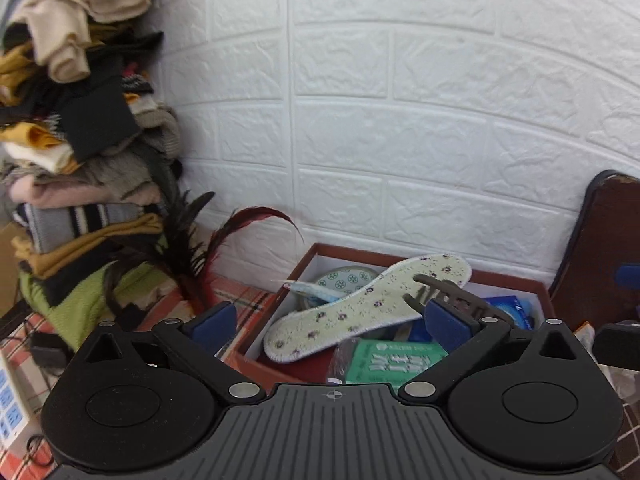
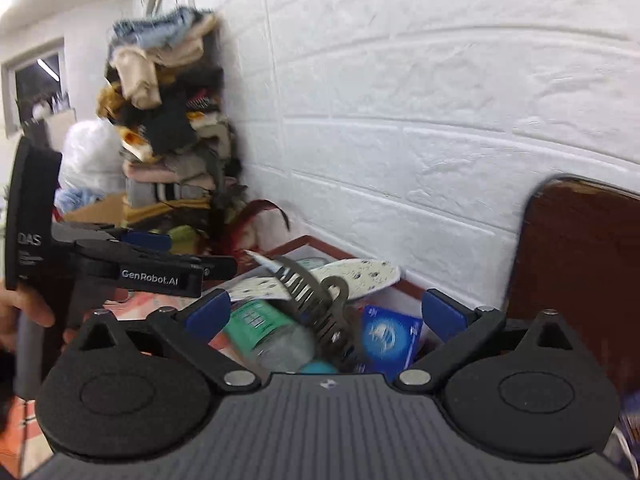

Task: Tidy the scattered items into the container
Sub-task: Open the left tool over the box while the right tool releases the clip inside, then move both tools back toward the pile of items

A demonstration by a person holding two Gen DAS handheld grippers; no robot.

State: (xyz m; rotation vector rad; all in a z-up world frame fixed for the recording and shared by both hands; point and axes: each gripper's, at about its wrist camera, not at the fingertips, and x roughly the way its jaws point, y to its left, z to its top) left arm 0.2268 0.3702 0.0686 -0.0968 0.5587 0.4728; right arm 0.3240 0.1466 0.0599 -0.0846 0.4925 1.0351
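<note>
A red-brown box [image 1: 312,251] with a white inside stands against the wall. In it lie a flowered insole [image 1: 360,308], a green packet [image 1: 396,360], a blue packet [image 1: 512,308] and a dark hair claw clip [image 1: 452,296]. My left gripper [image 1: 328,320] hovers open over the box's near edge with nothing held. In the right wrist view the clip [image 2: 320,304] lies tilted on the pile between the insole [image 2: 360,274], the green packet [image 2: 256,320] and the blue packet [image 2: 390,332]. My right gripper [image 2: 326,312] stands open above it, pads clear of the clip.
A tall pile of folded clothes [image 1: 72,140] leans at the left, with dark and red feathers [image 1: 240,228] at its foot. A brown wooden board [image 2: 580,260] rises right of the box [image 2: 320,242]. A hand [image 2: 28,316] holds the left tool. A power strip [image 1: 8,400] lies far left.
</note>
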